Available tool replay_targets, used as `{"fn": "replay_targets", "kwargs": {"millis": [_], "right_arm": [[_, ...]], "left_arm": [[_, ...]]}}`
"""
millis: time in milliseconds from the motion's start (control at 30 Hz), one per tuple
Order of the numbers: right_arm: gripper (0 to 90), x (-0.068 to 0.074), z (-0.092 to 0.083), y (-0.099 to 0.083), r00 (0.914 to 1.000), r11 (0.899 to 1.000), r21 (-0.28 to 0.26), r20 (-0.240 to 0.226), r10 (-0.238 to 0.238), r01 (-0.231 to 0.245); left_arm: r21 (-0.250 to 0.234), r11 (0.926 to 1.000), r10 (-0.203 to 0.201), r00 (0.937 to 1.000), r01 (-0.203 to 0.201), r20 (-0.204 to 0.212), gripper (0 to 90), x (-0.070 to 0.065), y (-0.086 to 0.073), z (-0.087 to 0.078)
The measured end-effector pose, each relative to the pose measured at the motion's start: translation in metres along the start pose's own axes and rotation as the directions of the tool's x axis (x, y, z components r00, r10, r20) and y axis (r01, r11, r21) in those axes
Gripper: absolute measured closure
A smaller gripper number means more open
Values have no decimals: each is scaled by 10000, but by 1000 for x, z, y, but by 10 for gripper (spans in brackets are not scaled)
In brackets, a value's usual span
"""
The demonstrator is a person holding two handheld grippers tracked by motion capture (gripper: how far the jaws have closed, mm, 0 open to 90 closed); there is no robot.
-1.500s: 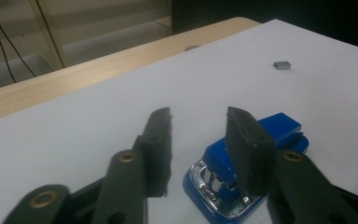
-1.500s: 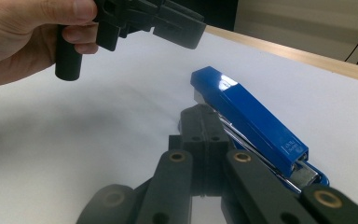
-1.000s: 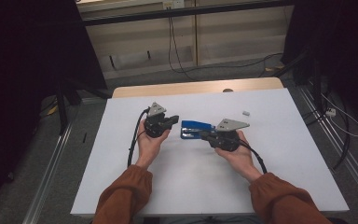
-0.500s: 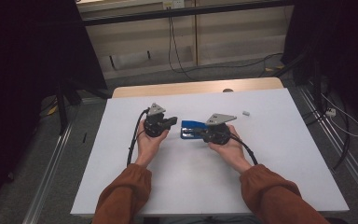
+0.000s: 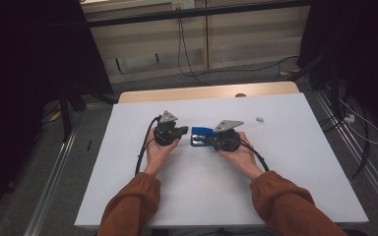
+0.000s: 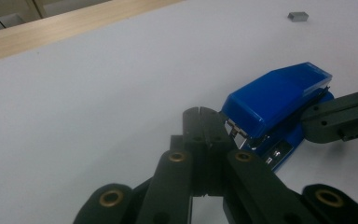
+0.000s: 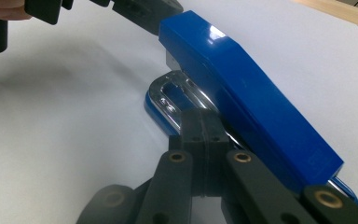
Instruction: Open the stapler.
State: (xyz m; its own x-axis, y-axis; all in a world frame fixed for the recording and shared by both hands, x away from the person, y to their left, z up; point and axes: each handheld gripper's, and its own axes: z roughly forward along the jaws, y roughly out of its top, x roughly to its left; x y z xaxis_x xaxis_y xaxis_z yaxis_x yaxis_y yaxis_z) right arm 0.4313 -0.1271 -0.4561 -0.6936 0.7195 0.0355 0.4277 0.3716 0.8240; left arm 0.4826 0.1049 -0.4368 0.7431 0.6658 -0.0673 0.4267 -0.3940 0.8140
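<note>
The stapler (image 5: 201, 136) is small and glossy blue, with a boxy, slightly translucent top arm and a blue base carrying a chrome rail. It lies flat on the white table (image 5: 295, 162), near its middle, lengthwise from left to right in the high view. In the right gripper view the stapler (image 7: 242, 93) has its top arm lifted a little off the base at the front, so the chrome channel shows in the gap underneath. In the left gripper view its metal-tipped nose (image 6: 237, 131) faces the camera, with the top arm sloping up behind.
</note>
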Motion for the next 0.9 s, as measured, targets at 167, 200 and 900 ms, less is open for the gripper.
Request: {"fn": "replay_targets", "kwargs": {"millis": [167, 200, 900], "right_arm": [[900, 0, 1, 0, 10000, 9999, 101, 43, -70, 69], [900, 1, 2, 1, 9999, 10000, 24, 66, -84, 84], [900, 0, 5, -1, 9996, 9990, 390, 204, 192, -200]], "left_arm": [[190, 9998, 53, 9999, -55, 143, 900, -4, -1, 3], [266, 9995, 154, 9997, -158, 179, 900, -7, -2, 5], [637, 9967, 490, 9987, -499, 156, 900, -13, -7, 8]]}}
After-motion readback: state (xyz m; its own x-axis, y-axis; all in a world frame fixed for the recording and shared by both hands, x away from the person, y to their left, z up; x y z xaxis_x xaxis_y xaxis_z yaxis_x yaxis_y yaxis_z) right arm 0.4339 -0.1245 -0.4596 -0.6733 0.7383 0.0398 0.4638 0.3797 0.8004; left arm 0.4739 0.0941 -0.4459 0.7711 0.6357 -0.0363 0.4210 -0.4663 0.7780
